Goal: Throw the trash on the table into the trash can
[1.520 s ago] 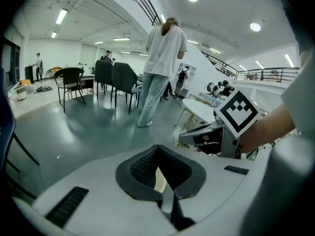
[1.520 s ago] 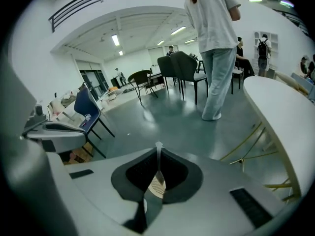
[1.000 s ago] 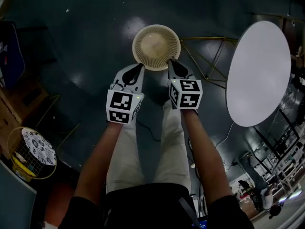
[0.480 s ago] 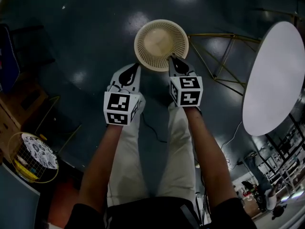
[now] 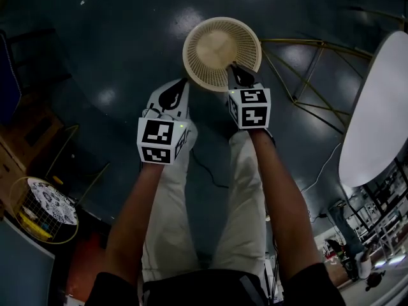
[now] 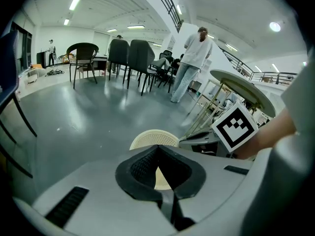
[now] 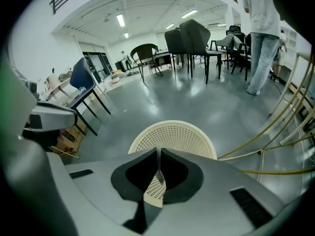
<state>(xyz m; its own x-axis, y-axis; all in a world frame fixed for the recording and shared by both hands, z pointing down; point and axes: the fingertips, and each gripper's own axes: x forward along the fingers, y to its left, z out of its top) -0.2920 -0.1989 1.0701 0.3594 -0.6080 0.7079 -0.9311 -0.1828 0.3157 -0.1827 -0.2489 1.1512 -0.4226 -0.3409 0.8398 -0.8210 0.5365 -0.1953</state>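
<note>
Left gripper [image 5: 183, 85] and right gripper [image 5: 233, 71] side by side on outstretched forearms, both angled steeply down, jaws of each closed tight with nothing held, dark floor [image 5: 115, 43] below, white round table [image 5: 376, 126] off right, cream mesh trash can [image 5: 222, 55] on floor just past the tips

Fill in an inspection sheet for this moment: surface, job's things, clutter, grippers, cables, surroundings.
Surface: dark glossy floor; white round table at right, its visible part bare.
Job's things: cream mesh trash can on the floor ahead of both grippers; trash: nothing seen.
Clutter: wire basket at lower left, holding items.
Grippers: left gripper and right gripper aimed down toward the can, jaws together, nothing between them.
Cables: dark cable on the floor by the person's legs.
Surroundings: chairs, standing person beyond.
</note>
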